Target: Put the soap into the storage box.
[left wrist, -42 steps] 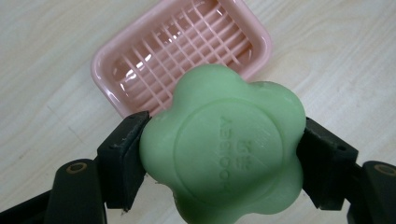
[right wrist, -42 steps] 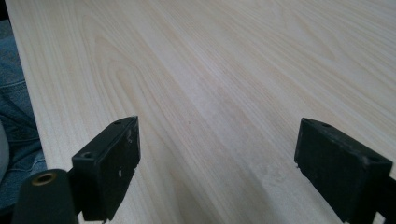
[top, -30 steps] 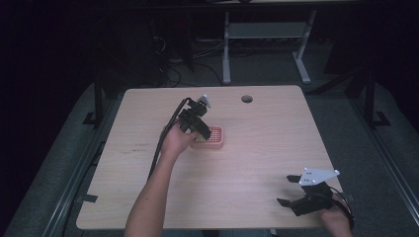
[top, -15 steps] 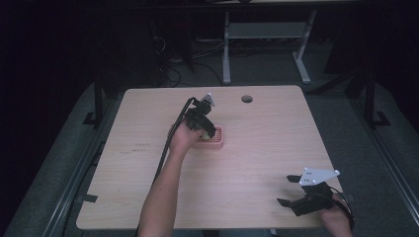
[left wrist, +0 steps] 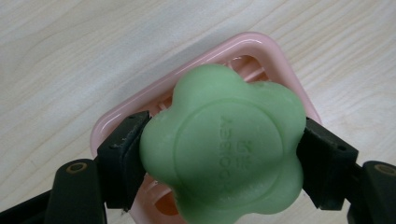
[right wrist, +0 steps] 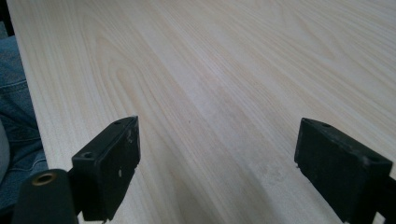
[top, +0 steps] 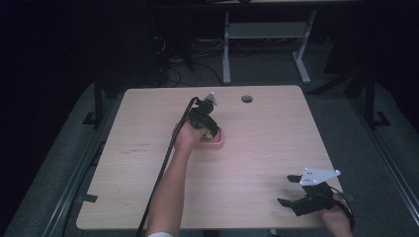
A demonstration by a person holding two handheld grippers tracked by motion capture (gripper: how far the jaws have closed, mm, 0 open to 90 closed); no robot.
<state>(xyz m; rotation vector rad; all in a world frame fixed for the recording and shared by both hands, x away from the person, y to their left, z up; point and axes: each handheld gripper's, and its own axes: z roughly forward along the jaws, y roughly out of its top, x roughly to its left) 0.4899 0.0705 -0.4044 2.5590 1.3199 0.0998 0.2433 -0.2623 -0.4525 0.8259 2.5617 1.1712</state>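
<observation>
Green flower-shaped soap (left wrist: pixel 223 151) sits clamped between my left gripper's (left wrist: pixel 224 158) jaws, directly over the pink soap dish (left wrist: pixel 261 49) at mid-bench (top: pixel 276 133). I see my right gripper (right wrist: pixel 217 163) near the bench's near right corner, jaws spread wide, holding nothing.

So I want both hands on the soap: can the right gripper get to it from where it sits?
Probably yes: the right gripper is open, and bare table lies between it and the soap that the left gripper holds over the dish.
</observation>
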